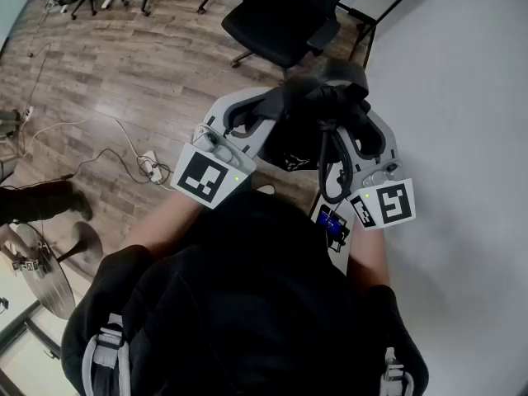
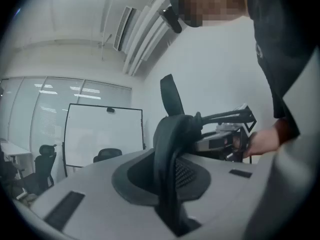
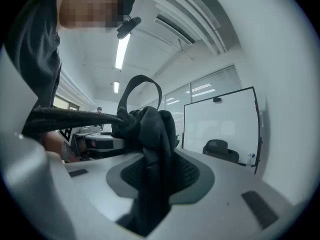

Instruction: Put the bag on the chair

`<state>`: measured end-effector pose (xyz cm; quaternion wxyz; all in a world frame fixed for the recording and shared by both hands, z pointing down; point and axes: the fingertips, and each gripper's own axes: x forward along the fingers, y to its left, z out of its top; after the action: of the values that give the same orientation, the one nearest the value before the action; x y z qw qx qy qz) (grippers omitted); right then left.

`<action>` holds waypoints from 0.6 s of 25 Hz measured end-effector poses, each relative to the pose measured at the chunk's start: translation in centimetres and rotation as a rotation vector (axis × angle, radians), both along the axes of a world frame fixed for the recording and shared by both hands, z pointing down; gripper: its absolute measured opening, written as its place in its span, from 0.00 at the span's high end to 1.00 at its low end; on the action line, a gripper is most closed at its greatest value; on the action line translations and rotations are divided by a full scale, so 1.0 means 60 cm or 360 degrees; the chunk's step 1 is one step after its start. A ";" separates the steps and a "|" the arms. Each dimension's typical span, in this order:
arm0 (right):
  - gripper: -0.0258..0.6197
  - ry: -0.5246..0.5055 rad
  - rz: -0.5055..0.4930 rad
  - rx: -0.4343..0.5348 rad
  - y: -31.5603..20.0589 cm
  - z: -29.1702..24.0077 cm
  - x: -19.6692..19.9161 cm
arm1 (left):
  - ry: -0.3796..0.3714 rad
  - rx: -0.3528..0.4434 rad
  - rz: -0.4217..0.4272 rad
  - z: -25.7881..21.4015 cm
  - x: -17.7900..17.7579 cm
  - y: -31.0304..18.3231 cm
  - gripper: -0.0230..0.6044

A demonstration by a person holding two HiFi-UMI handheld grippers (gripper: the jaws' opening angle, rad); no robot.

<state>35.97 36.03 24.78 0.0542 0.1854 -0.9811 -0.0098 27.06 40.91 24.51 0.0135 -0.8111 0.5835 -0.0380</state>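
Observation:
The black bag (image 1: 307,132) hangs between my two grippers, in front of my chest. My left gripper (image 1: 252,115) is shut on one of its black straps (image 2: 167,149), which stands up out of the jaws. My right gripper (image 1: 361,124) is shut on a bunched fold of the bag's fabric (image 3: 152,134), and a strap loop arches above it. A black office chair (image 1: 280,19) stands just beyond the bag, its seat facing me. In the left gripper view, the right gripper (image 2: 225,139) and a hand show across the bag.
A white table (image 1: 462,97) curves along the right side. On the wooden floor to the left lie a power strip and cables (image 1: 148,167). More chairs stand at the top left, and a round metal base (image 1: 45,266) sits at the lower left.

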 end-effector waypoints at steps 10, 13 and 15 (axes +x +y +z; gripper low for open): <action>0.78 -0.0051 0.0020 -0.0011 0.064 0.021 0.055 | 0.0030 0.0062 -0.0002 0.003 0.053 0.052 0.89; 0.77 -0.0069 0.0001 -0.0001 0.059 0.029 0.051 | 0.0064 0.0069 -0.0017 0.005 0.051 0.047 0.89; 0.77 -0.0075 -0.0014 0.0002 0.052 0.031 0.050 | 0.0047 0.0057 -0.0032 0.008 0.051 0.041 0.89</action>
<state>38.97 39.16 26.65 0.0310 0.1811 -0.9830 -0.0062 30.11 43.35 24.98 0.0189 -0.8052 0.5925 -0.0158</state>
